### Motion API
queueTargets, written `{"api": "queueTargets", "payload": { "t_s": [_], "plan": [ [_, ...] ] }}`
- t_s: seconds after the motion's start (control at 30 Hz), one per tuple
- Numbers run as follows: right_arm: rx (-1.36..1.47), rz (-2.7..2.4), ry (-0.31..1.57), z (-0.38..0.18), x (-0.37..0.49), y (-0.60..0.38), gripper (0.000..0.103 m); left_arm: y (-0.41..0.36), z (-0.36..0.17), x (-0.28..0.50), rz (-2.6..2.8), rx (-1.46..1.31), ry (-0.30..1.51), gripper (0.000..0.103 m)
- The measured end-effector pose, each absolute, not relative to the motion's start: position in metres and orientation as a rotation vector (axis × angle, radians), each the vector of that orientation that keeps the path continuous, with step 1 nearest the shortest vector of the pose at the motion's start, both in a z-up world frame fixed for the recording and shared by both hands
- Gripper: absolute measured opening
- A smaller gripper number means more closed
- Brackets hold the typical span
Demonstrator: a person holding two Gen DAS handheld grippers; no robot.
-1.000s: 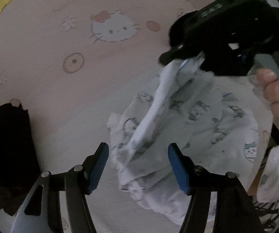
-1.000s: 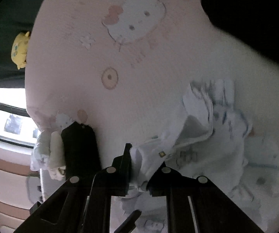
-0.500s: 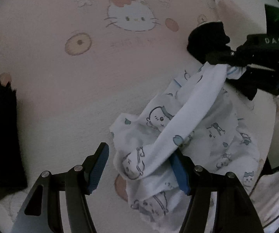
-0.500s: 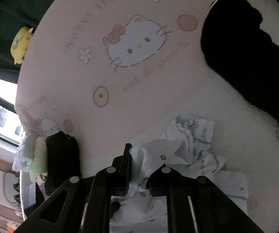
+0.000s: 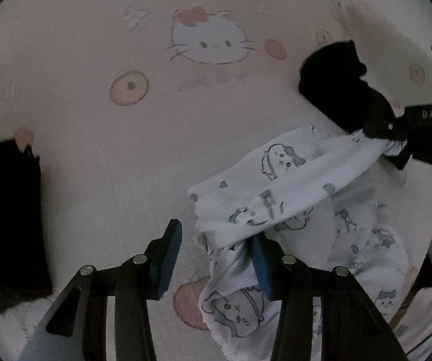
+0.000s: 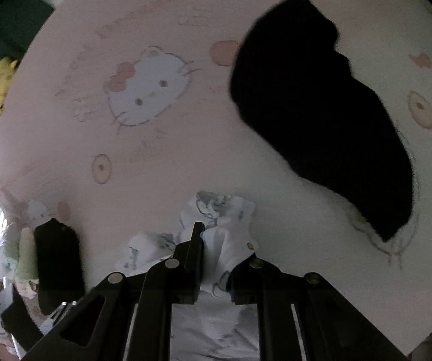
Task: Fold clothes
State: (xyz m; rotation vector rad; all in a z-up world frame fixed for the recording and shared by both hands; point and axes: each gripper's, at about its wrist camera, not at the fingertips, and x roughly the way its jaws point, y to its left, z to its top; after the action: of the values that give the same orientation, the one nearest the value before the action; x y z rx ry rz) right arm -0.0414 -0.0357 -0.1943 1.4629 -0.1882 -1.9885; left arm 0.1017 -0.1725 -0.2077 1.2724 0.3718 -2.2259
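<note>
The right tool pinches the printed white garment; the left tool is closing on its hem. Grip fully, then draw taut over the bed sheet.

- The pink bedsheet is viewed steeply downward, from close, by both wrist cameras.
- The printed garment, black cloth and cat print are shared by both views.
</note>
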Motion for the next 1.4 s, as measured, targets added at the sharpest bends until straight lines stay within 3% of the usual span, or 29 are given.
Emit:
{"api": "queueTargets", "payload": {
  "t_s": [0.17, 0.27, 0.5, 0.53, 0.6, 0.7, 1.17, 1.4],
  "plan": [
    [1.51, -2.018, -0.162, -0.202, -0.045, -0.019, 0.011, -0.167, -0.221, 0.083, -2.24, 1.347, 0.337, 0.043],
    [1.528, -2.03, -0.141, -0.204, -0.048, -0.009, 0.011, -0.167, -0.226, 0.077, -2.228, 1.37, 0.354, 0.054],
    [1.564, -2.024, -0.102, -0.215, -0.052, 0.006, 0.011, -0.162, -0.234, 0.069, -2.22, 1.326, 0.324, 0.053],
    [1.571, -2.022, -0.097, -0.217, -0.052, 0.007, 0.011, -0.161, -0.235, 0.07, -2.23, 1.304, 0.344, 0.051],
    [1.576, -2.018, -0.063, -0.22, -0.052, 0.004, 0.011, -0.157, -0.232, 0.073, -2.241, 1.279, 0.373, 0.028],
    [1.539, -2.024, -0.017, -0.218, -0.047, 0.001, 0.011, -0.152, -0.227, 0.077, -2.259, 1.238, 0.398, 0.016],
    [1.326, -1.948, -0.041, -0.171, -0.052, -0.03, 0.011, -0.175, -0.155, 0.094, -2.255, 1.118, 0.43, 0.013],
    [1.343, -1.92, -0.02, -0.182, -0.08, -0.061, 0.011, -0.184, -0.154, 0.092, -2.229, 1.204, 0.309, 0.013]
  ]
}}
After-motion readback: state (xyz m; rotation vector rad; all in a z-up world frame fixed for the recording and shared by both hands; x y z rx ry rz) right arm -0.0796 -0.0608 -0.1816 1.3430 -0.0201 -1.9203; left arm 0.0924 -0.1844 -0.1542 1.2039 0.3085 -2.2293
